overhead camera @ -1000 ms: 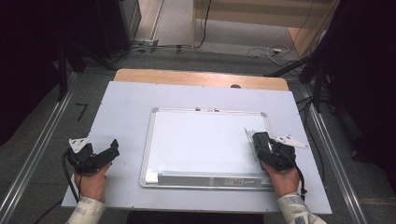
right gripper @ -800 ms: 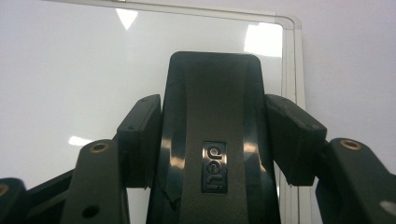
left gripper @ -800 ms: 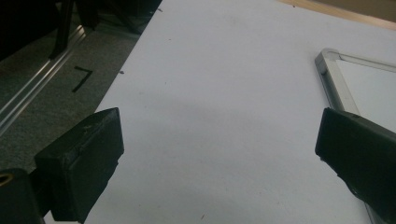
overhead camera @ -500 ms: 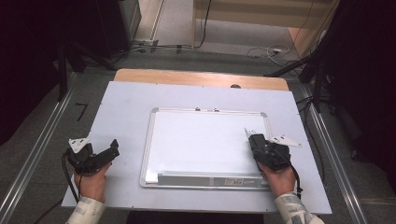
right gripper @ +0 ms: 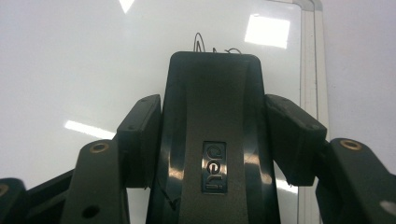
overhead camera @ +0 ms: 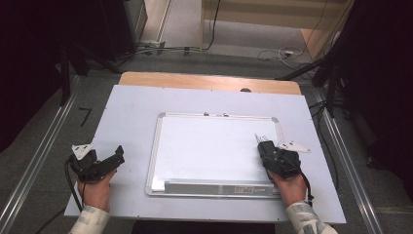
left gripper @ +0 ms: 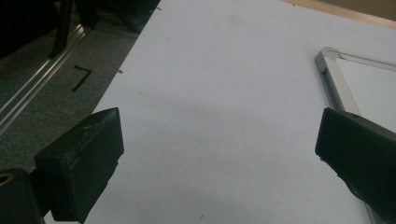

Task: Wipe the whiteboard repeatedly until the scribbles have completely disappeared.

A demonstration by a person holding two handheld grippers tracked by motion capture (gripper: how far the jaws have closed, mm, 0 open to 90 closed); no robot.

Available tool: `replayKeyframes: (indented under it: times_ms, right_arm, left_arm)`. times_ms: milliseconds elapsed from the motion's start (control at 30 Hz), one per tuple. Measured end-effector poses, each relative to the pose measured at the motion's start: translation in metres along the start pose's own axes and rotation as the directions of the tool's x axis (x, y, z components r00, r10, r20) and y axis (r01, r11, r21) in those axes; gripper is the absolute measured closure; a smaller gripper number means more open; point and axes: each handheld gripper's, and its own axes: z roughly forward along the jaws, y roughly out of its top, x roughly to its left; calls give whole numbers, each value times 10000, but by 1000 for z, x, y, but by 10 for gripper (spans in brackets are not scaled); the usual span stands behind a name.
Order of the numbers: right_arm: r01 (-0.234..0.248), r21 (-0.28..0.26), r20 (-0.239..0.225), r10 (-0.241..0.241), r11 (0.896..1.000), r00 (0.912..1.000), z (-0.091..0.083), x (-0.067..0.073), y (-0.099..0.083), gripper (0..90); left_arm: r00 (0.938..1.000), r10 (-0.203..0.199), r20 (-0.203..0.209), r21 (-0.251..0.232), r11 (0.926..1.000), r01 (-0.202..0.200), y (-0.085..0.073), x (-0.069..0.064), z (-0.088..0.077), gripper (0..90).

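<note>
My right gripper [overhead camera: 263, 146] is squeezing an eraser [right gripper: 215, 93]. One jaw is pressing on each long side of it, so it is clamped tight. The eraser is pointing the same way as the gripper, away from me and toward the far side of the bench [overhead camera: 131, 112]. It is sitting on the board [overhead camera: 209, 146], near the board's right edge.

Right in front of the eraser's tip I am seeing some thin pen marks [right gripper: 205, 45]. They are just past the tip, maybe touching it. So the marks are lying straight ahead, and I am thinking the next push has to go forward, along the eraser's long way.

The board is lying flat in the middle of the bench, with its long sides running left to right.

My left gripper [overhead camera: 117, 157] is resting on the bench, well to the left of the board. Its jaws are standing wide apart and holding nothing. The right hand is much nearer to the marks, so I am thinking this job belongs to it.

Next to the picture from a second ago, the right gripper is sitting a tiny bit more to the left on the board. The left gripper is staying in the same spot.
</note>
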Motion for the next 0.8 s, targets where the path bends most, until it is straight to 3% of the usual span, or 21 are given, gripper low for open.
replayKeyframes:
  times_ms: [333,800]
  right_arm:
    - [102,59,13,-102,9999,9999,4,0,2,382]
    - [-176,82,332,174,9998,9993,15,-8,12,381]
  left_arm:
    - [10000,14,-3,-8,10000,-14,0,0,0,10]
    - [10000,37,-17,31,10000,-37,-1,0,0,11]
